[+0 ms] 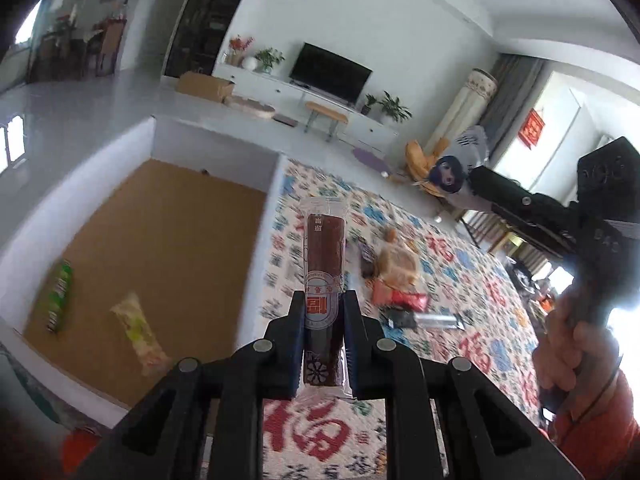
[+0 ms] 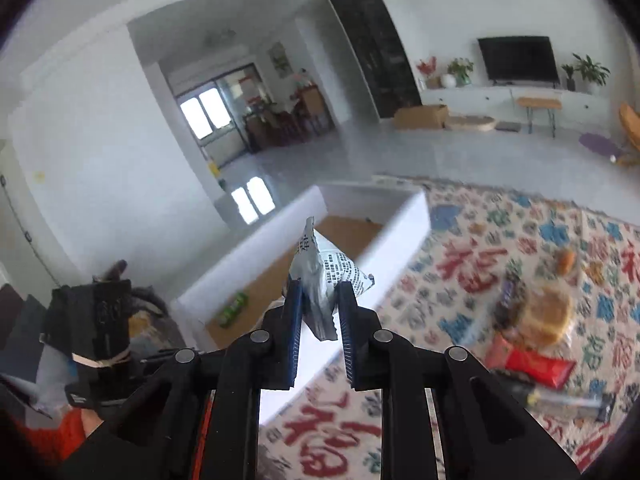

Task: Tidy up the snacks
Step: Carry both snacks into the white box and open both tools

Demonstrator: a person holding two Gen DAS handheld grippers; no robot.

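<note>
Left gripper (image 1: 323, 312) clamping tight, pointing downward; right gripper (image 2: 319, 304) likewise pinching closed, tilted down.

The pile of loose snacks (image 1: 394, 280) on the patterned cloth (image 1: 472, 280) is smeared by motion blur, so no wrapper there can be read; the right wrist view blurs the same pile (image 2: 536, 320). The lower end of the brown bar (image 1: 323, 280) sits behind the left claw (image 1: 323, 312). The small green packet (image 2: 234, 309) in the box (image 2: 404, 216) is too small to identify. The hand (image 1: 568, 344) is cut by the frame's edge.
</note>
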